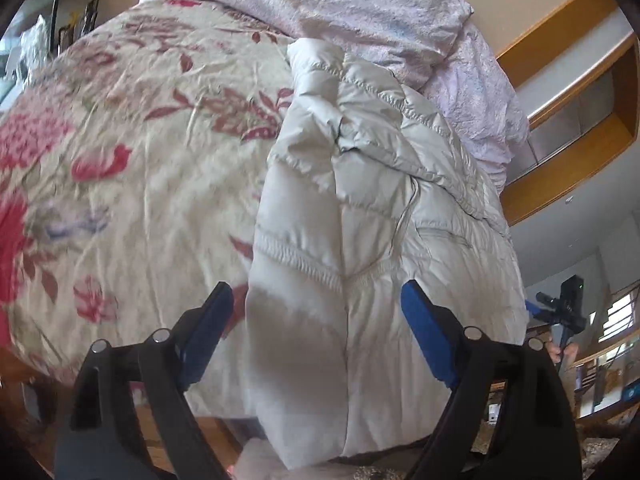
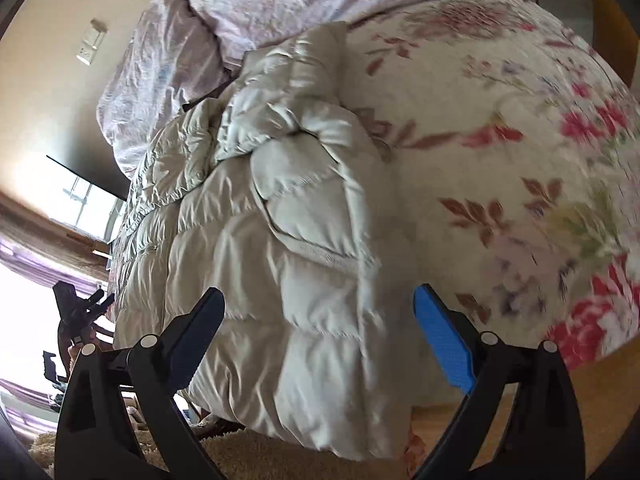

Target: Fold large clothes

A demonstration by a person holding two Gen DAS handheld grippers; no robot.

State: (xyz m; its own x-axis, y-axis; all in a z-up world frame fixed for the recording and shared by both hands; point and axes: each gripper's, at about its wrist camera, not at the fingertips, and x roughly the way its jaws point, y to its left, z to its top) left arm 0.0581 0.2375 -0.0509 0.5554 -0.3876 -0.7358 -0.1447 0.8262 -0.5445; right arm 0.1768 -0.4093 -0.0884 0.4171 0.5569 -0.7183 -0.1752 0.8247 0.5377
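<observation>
I see the cream puffer jacket (image 1: 360, 208) lying folded lengthwise on the bed's floral bedspread (image 1: 132, 152), its lower end hanging over the near edge of the bed and its top reaching toward the crumpled pale pink duvet (image 1: 360, 12) heaped at the far edge. My left gripper (image 1: 318, 332) hangs above the jacket's near end with its jaws spread wide and nothing pinched between them; the blue pads stand clear of the fabric on either side. My right gripper (image 2: 320, 332) is likewise released, jaws wide apart over the jacket (image 2: 280, 220), gripping nothing. In the right wrist view the floral bedspread (image 2: 500, 160) fills the bed to the right of the jacket, and the pink duvet (image 2: 280, 0) sits along the far edge (that view is blurred toward its right side). Each wrist view catches the other gripper small beyond the jacket's outer side, near the bed's edge.
</observation>
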